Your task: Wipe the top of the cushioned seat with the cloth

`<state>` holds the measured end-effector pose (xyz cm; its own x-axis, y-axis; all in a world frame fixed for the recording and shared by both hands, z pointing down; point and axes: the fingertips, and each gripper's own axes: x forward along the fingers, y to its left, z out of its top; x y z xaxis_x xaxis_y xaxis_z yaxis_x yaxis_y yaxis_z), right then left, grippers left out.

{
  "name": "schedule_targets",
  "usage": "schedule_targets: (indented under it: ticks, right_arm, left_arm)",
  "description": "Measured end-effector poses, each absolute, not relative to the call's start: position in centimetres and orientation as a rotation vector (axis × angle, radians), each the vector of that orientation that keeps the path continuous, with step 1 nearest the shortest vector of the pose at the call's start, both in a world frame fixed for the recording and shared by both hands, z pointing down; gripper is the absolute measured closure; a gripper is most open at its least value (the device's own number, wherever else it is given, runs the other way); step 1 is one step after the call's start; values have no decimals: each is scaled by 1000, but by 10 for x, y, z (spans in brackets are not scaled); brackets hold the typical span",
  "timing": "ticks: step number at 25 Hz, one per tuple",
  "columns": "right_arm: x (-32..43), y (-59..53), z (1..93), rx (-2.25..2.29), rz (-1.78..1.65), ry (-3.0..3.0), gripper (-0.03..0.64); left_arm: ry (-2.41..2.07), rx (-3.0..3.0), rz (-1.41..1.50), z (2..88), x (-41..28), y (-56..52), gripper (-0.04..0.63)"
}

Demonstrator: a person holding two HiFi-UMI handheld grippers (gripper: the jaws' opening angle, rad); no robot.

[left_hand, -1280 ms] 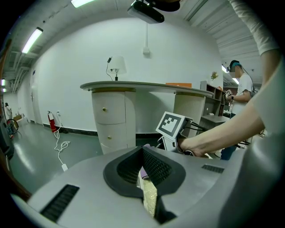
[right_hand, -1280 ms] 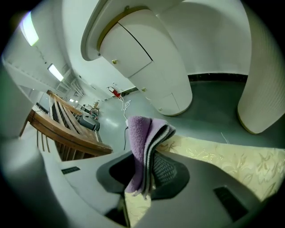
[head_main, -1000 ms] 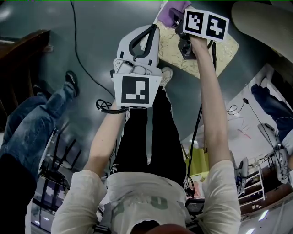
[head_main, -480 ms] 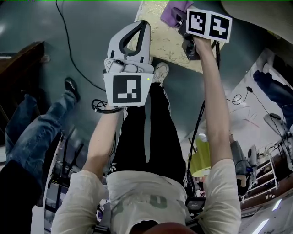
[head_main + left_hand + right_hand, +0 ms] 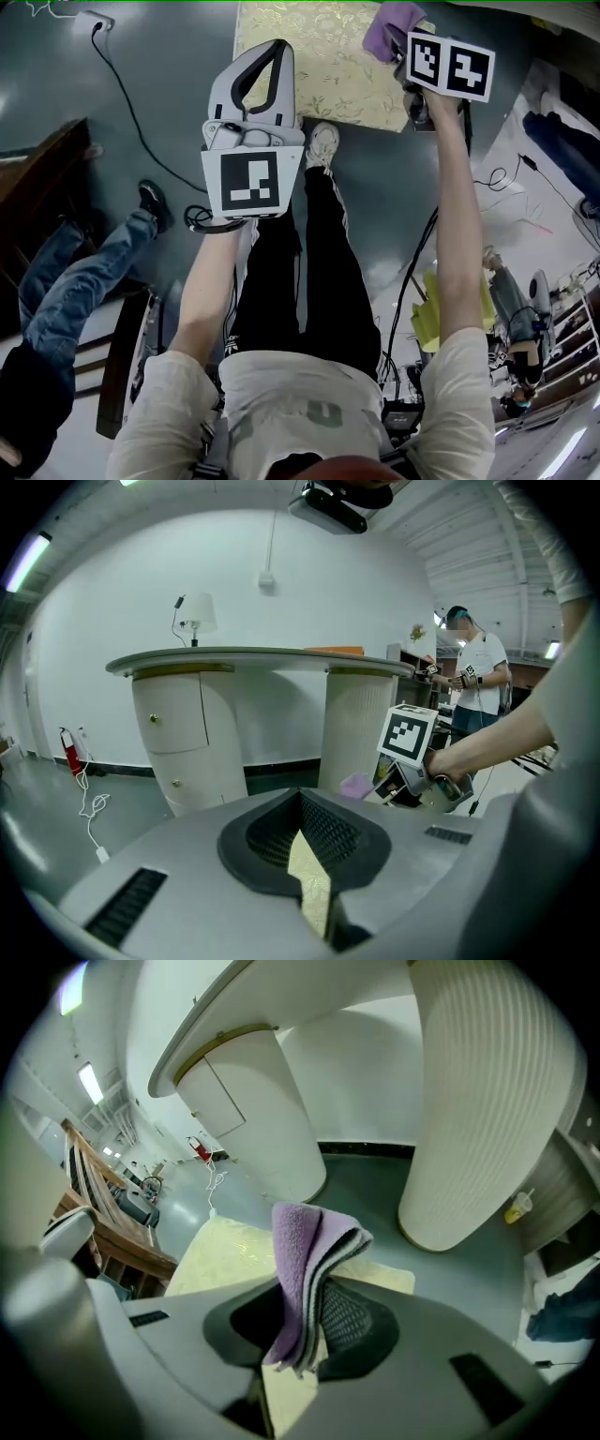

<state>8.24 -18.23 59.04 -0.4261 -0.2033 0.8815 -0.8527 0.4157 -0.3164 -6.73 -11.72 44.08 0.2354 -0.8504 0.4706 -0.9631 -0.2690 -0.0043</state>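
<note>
**Seat came square into view, cloth at its right far corner**

Nearest in, the person's shoe (image 5: 322,148) was planted just beside the near edge of the cushioned seat (image 5: 328,80). Half a second earlier that gold pad had sat skewed and half cut off at the top of the head view. Now it lay broad and level in front, so the person had lined up with it.

The left gripper (image 5: 265,58) hung over the seat's left part. Its jaws were drawn together with nothing between them, and only a sliver of the gold cover showed through the slit.

Further out and to the right, the right gripper (image 5: 405,58) was clamped on the folded purple cloth (image 5: 392,26). The cloth stood up out of the jaws over the seat's right far corner. A moment before it had been nearer the middle of the far edge.

No view showed whether the cloth touched the cover. My read was that wiping had not begun: the cloth was at a starting corner, with the whole top left to wipe.

Beyond the seat stood the ribbed white pillar (image 5: 487,1101).
</note>
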Motion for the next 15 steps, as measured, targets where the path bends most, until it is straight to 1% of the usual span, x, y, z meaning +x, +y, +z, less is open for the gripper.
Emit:
schedule_targets:
  ticks: [6,15]
  right_arm:
    - [137,-185,589,985,995,-1828,525]
    - [184,-187,591,1066,959,-1773,526]
  left_arm:
    - [-1627,2248,608,448,-44,-121,589]
    - [-1583,2262,645,453,-27,-127,589]
